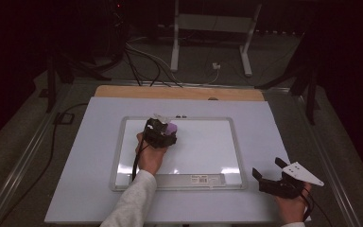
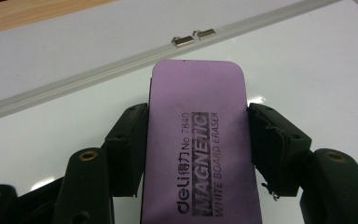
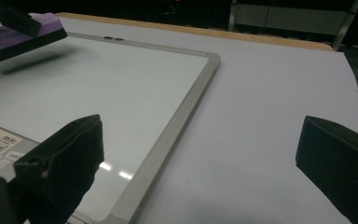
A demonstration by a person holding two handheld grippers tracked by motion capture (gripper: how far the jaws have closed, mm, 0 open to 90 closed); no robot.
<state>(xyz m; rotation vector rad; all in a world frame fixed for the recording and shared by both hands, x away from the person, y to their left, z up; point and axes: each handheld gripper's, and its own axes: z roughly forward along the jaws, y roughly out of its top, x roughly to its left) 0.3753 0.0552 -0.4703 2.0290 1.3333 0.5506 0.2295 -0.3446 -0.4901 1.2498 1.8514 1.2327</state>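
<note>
Over the whiteboard (image 1: 123, 156), seen from the high view, I am carrying the purple eraser (image 1: 171, 127) in my left gripper (image 1: 163, 132) near the board's far edge, while my right gripper (image 1: 270, 174) is idling beside the board. Along the left gripper's own view, both pads are pinching the eraser's (image 2: 198, 140) long sides, its pad apparently facing down, so the wiping pass seems to be under way. From the right gripper view, those jaws are standing spread and empty beside the frame, and the eraser (image 3: 21, 35) is hovering clear of the surface; next I judge it needs lowering flat before sweeping.

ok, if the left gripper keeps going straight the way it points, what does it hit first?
Likely the far frame of the whiteboard, near the two small metal clips; the left gripper holds the purple eraser leading. Depth is unclear.
</note>
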